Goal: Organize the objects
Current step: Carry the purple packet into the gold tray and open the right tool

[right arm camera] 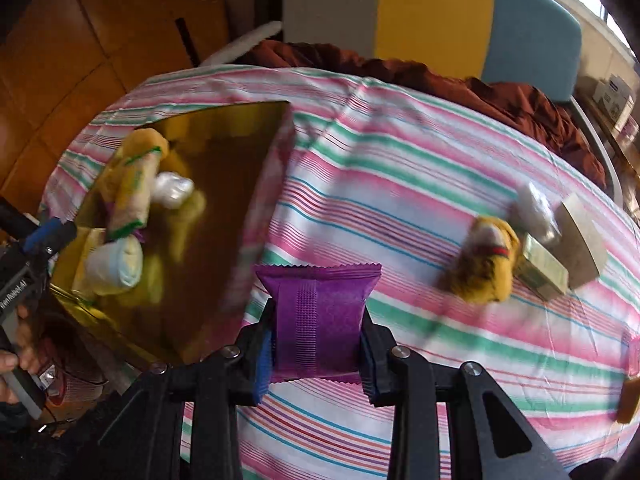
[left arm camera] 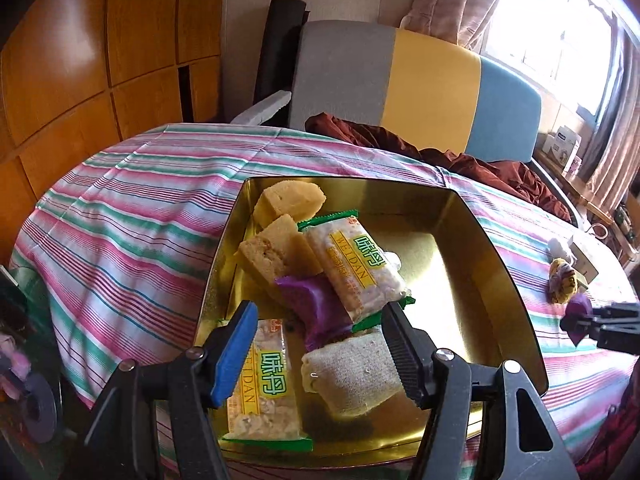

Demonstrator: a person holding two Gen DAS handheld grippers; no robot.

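Observation:
A gold metal tray (left arm camera: 472, 264) sits on the striped tablecloth and holds several snacks: yellow cake pieces (left arm camera: 280, 248), two green-edged Weidan bars (left arm camera: 356, 268), a purple packet (left arm camera: 316, 304) and a pale wrapped cake (left arm camera: 352, 376). My left gripper (left arm camera: 320, 340) is open and empty, hovering over the tray's near end. My right gripper (right arm camera: 318, 344) is shut on a purple snack packet (right arm camera: 320, 320), held above the cloth just right of the tray (right arm camera: 224, 160). It also shows at the right edge of the left wrist view (left arm camera: 580, 316).
A yellow tiger-print packet (right arm camera: 488, 264), a clear wrapped item (right arm camera: 536, 208) and small boxes (right arm camera: 580, 236) lie on the cloth at the right. An orange item (right arm camera: 628, 400) lies at the far right edge. A brown cloth (left arm camera: 460, 160) and a grey, yellow and blue chair (left arm camera: 420, 80) stand behind.

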